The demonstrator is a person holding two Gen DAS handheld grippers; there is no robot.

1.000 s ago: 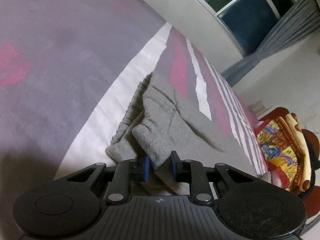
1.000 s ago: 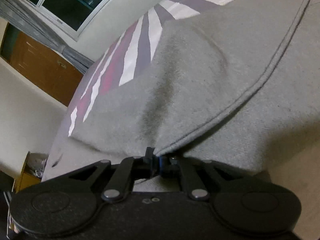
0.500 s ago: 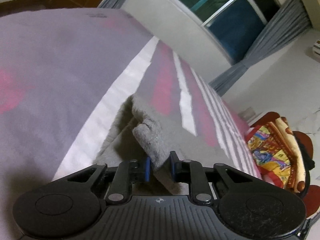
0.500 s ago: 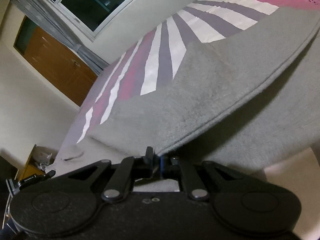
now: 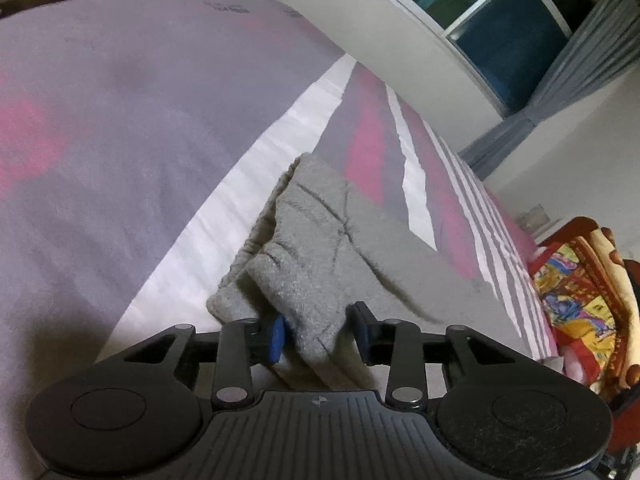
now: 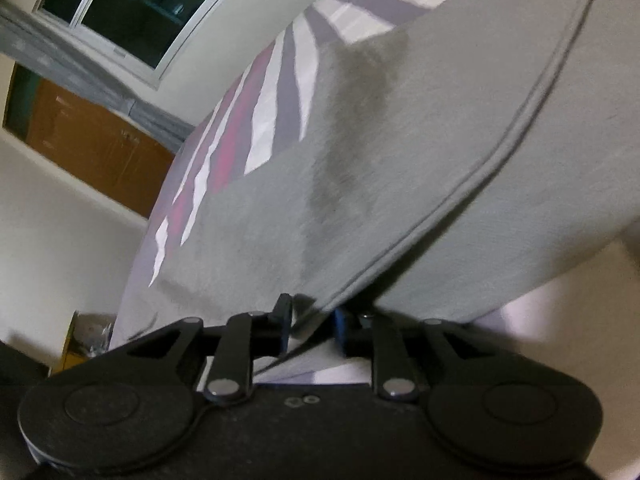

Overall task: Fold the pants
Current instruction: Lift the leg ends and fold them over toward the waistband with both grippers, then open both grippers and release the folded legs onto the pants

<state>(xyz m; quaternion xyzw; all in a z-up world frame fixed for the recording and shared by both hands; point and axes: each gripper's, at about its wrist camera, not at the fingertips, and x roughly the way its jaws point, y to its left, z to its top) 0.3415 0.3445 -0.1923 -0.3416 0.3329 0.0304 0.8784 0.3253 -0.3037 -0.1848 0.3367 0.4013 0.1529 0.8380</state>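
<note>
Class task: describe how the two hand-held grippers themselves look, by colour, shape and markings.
Both the left gripper and the right gripper are matte black, with two round discs at the sides, linkage bars on silver pivot pins, and blue pads on the fingers. The left body is ribbed with a small crosshair mark. No cables, sleeves or hands show.

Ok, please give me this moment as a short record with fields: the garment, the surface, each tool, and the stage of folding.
garment: grey fleece pants, partly folded
surface: striped purple, pink and white bedsheet
left tool: jaws just opened, pants edge between them, not pressed
right tool: jaws just opened, pants hem between them, not pressed
stage: fold laid down, cloth being released
</note>
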